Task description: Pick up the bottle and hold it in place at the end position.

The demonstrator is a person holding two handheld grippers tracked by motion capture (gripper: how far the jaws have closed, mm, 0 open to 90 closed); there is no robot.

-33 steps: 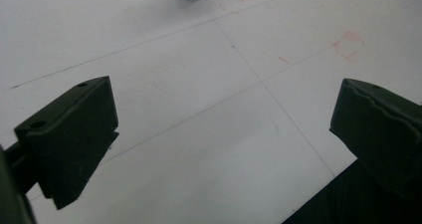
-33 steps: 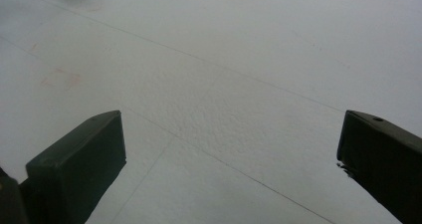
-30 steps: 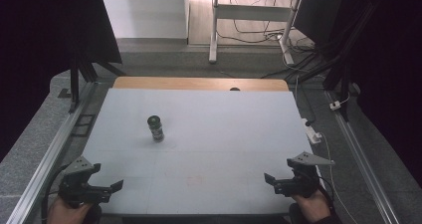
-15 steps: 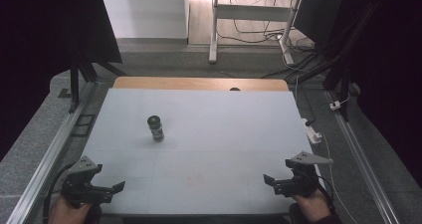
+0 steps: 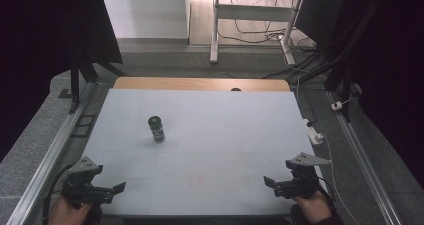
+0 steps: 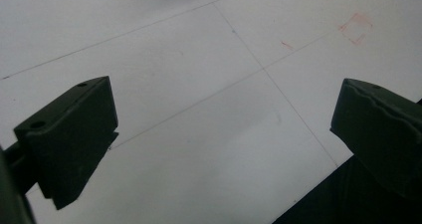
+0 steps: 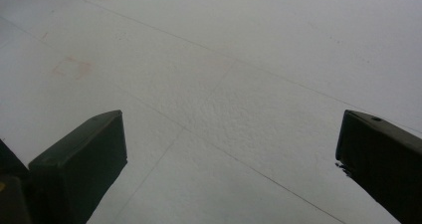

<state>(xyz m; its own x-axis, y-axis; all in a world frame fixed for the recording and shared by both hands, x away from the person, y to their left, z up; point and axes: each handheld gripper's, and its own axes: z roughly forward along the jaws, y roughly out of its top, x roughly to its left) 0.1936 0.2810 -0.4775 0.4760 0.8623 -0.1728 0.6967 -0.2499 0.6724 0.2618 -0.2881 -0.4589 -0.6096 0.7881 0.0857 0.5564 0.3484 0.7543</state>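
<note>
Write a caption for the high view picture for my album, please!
A small dark bottle stands on the white table while two open claws, left and right, wait near its front edge.

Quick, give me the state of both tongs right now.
Left tongs: open, holding nothing.
Right tongs: open, holding nothing.

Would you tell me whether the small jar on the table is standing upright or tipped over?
Upright. In the high view the jar stands on its base on the table, dark lid on top, apart from both grippers.
</note>
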